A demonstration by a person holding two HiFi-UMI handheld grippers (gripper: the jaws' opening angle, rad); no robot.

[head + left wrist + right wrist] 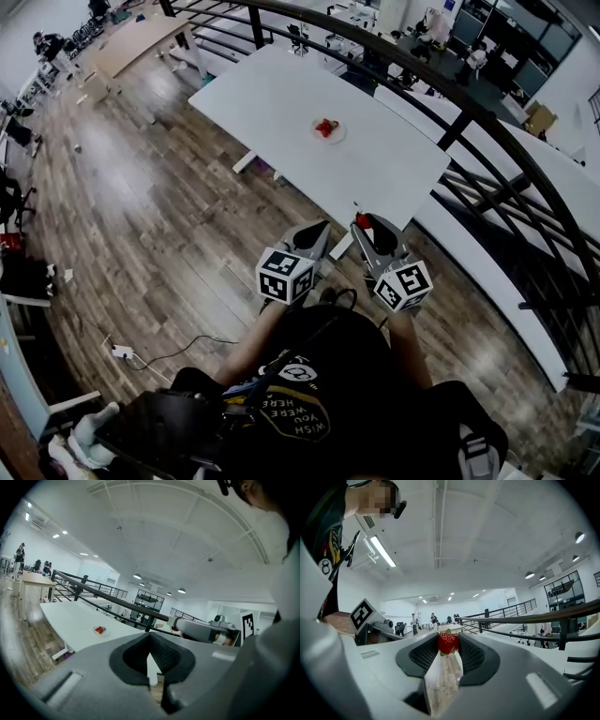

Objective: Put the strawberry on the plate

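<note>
My right gripper [448, 638] is shut on a red strawberry [448, 644], pinched between the tips of its pads. In the head view that strawberry [363, 221] shows at the right gripper's [365, 226] tip, over the wooden floor short of the table. A small white plate [334, 139] lies mid-table, far ahead, with another red strawberry [324, 127] on it. The plate [104, 633] also shows in the left gripper view. Beside the right one, my left gripper [322, 228] is held with its pad tips touching, and nothing sits between them [150, 637].
The long white table [281, 103] stands ahead on a wooden floor [159, 206]. A black railing [487, 122] runs along its right side, with more white tables [562, 187] beyond. A cable and plug [122, 352] lie on the floor at the left. People stand far off.
</note>
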